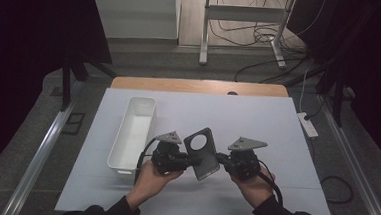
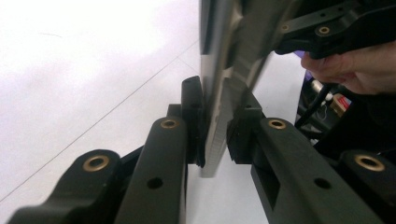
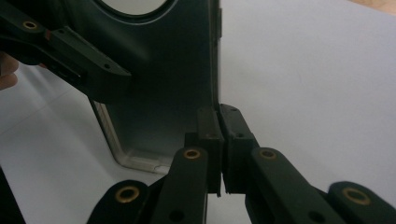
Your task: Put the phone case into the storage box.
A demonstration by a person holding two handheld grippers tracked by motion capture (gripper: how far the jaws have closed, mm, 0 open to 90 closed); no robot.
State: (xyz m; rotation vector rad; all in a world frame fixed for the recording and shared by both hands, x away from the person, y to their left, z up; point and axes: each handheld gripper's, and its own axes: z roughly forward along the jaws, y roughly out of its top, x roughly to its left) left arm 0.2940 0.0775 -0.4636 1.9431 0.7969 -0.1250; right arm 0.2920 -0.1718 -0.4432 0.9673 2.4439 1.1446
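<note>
A dark phone case with a large round camera opening hangs in the air above the white tabletop, held between the two tongs near the person's edge. In the high view it stands tilted, its round opening toward the far side and its lower end toward the person.

The left tongs come in from the case's left side. In the left gripper view the case's thin edge runs upright between the two black jaws, and both pads press against it, so these tongs are clamped on the case. No earlier view shows how they got there.

The right tongs meet the case from its right side. In the right gripper view the two jaws stand pressed together with almost no gap, pinching the case's long side edge just above its lower corner. The case's dark back fills the upper left there, with the clear rim of its bottom end showing and the left tongs crossing in front of it.

A white oblong tray lies on the tabletop to the left of the left hand, well apart from the case. The right hand grips its tool below the case's right side.
</note>
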